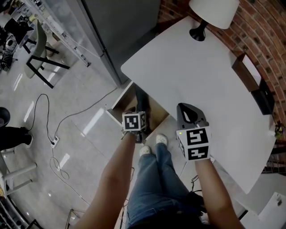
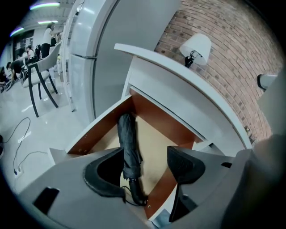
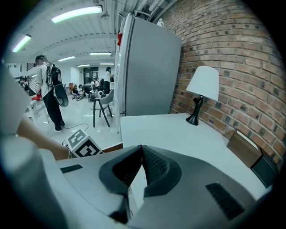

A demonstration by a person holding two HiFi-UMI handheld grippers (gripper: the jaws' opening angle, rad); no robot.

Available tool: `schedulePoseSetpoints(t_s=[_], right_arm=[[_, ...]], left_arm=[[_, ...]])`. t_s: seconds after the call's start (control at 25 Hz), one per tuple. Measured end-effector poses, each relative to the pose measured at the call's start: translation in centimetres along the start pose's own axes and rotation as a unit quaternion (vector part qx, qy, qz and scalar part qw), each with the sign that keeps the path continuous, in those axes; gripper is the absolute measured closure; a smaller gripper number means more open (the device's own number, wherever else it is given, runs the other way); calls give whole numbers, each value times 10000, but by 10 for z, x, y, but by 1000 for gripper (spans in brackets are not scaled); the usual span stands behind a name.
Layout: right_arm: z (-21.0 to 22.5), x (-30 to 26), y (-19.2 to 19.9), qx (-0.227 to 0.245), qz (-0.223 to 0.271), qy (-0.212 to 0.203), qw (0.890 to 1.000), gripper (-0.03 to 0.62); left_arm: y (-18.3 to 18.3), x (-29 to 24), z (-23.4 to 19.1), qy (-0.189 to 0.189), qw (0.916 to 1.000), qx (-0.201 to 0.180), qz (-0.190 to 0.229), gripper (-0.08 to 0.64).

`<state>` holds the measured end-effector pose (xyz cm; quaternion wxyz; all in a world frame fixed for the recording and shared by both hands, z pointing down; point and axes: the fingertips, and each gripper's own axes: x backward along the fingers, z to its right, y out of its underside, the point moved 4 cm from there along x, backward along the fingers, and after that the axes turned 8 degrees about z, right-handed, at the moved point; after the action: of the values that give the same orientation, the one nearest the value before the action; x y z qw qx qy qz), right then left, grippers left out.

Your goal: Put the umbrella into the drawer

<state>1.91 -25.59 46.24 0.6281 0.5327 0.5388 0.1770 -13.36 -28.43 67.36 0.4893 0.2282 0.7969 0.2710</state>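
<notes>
The folded black umbrella (image 2: 127,138) lies lengthwise on the wooden floor of the open drawer (image 2: 96,129), its handle toward me. My left gripper (image 2: 145,154) hangs above it, jaws wide apart and open, with nothing between the pads. In the head view the drawer (image 1: 121,100) sticks out from under the white table (image 1: 192,67), and the left gripper (image 1: 139,112) is over it. My right gripper (image 1: 185,107) is over the table's near edge. Its jaws (image 3: 142,150) are shut and hold nothing.
A white-shaded lamp (image 1: 213,13) stands at the table's far corner by the brick wall. A brown box (image 1: 248,71) and a dark case (image 1: 263,100) lie at the table's right. A grey fridge (image 1: 120,27) stands beyond the drawer. A cable (image 1: 49,134) runs over the floor.
</notes>
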Motion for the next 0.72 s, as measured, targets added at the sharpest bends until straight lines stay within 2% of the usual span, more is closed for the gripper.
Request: schedulePoseSetpoints(t_s=[0.12, 0.24, 0.48, 0.72], right_arm=[[1, 14, -4, 111, -23, -39, 9999, 592], [5, 27, -8, 138, -5, 26, 9999, 592], [7, 47, -22, 158, 172, 126, 9996, 592], [9, 74, -29, 236, 240, 161, 9993, 592]], left_arm=[[-7, 21, 9, -59, 9998, -183, 73, 270], [-13, 38, 18, -97, 9982, -587, 124, 270], [-27, 68, 27, -102, 9967, -709, 382, 270], [-46, 104, 35, -69, 9912, -1105, 728, 270]])
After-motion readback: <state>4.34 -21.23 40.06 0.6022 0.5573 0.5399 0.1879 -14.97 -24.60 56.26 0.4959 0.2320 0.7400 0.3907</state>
